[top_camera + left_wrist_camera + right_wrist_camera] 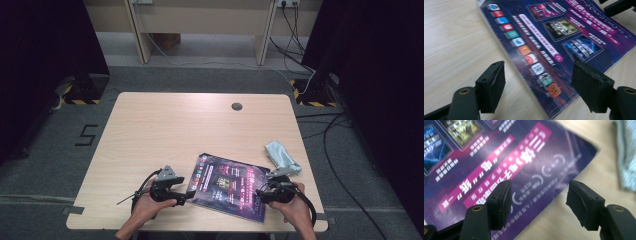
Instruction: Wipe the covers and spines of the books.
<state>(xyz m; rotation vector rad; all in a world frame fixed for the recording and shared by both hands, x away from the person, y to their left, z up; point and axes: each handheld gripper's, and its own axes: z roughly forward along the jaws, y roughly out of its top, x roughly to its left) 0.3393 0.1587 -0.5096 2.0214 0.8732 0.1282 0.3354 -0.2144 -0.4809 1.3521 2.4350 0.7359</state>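
Observation:
A glossy purple magazine [229, 186] lies flat near the table's front edge, its cover full of app icons and pink text [541, 47] [499, 162]. My left gripper [186, 196] is open at the magazine's left edge, jaws straddling that edge [537, 85]. My right gripper [261, 195] is open over the magazine's right end, one jaw above the cover and the other above bare wood [540, 197]. Neither holds anything. The right gripper's jaw tips [617, 7] show at the far end in the left gripper view.
A crumpled pale grey-blue cloth [283, 156] lies on the table right of the magazine, also at the edge of the right gripper view [627, 152]. The wooden table [175, 130] has a cable grommet [237, 106] at the back. Cables run across the floor at right.

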